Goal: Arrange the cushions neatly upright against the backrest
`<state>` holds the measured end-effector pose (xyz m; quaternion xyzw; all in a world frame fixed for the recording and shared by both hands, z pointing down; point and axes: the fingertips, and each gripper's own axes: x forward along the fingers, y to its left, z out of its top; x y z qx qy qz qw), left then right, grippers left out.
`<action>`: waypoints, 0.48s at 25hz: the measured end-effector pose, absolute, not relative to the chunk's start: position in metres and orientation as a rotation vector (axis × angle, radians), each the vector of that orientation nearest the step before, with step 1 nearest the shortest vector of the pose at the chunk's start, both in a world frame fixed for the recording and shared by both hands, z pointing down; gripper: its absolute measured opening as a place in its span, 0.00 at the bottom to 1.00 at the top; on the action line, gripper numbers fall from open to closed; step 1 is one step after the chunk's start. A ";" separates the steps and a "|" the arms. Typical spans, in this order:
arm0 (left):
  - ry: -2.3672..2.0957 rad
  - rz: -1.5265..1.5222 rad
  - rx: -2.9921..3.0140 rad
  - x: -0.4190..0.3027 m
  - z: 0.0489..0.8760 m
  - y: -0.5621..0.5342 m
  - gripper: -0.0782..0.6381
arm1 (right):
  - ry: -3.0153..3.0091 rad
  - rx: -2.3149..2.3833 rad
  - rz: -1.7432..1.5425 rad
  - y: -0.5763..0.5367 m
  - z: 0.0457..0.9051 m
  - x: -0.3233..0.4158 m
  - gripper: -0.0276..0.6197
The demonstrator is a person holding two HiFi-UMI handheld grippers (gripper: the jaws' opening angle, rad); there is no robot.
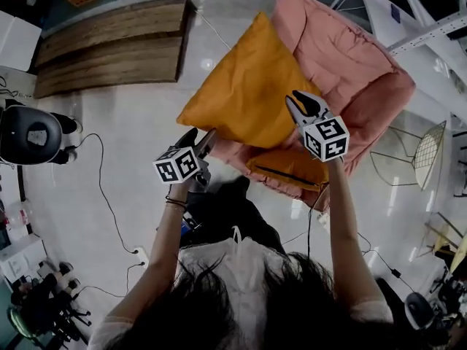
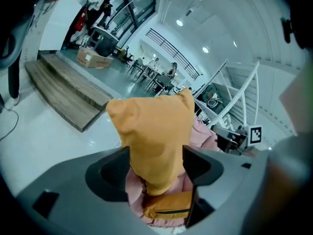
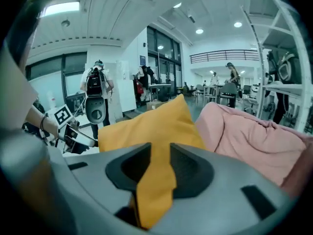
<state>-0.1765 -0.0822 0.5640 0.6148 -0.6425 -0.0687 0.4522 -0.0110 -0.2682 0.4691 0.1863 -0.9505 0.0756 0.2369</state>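
Grey left tool [image 1: 201, 140] stands wide open, gripping nothing, just beside the lower corner of the orange cushion [image 1: 244, 86], which tilts over the pink armchair [image 1: 346, 64] while the right tool [image 1: 300, 102] pinches its edge between narrow jaws.

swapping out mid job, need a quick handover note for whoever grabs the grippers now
Left gripper: open, at the lower corner of the big orange cushion, not gripping.
Right gripper: pinching that cushion's edge, holding it up at the pink armchair.
Small orange cushion: lying on the seat front.
Done: nothing set upright yet.
To do: stand both cushions against the backrest.
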 end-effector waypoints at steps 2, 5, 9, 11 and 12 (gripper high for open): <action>-1.571 -0.207 1.481 -0.171 0.568 -0.076 0.57 | -2.580 0.406 0.203 -0.288 0.478 -0.023 0.45; -1.564 -0.188 1.448 -0.168 0.580 -0.072 0.57 | -2.533 0.332 0.186 -0.323 0.490 -0.034 0.46; -1.550 -0.236 1.430 -0.170 0.593 -0.081 0.57 | -2.505 0.314 0.261 -0.368 0.498 -0.052 0.50; -1.544 -0.284 1.432 -0.171 0.593 -0.090 0.57 | -2.481 0.284 0.283 -0.380 0.503 -0.063 0.50; -1.543 -0.295 1.431 -0.171 0.593 -0.093 0.57 | -2.463 0.264 0.278 -0.384 0.506 -0.069 0.50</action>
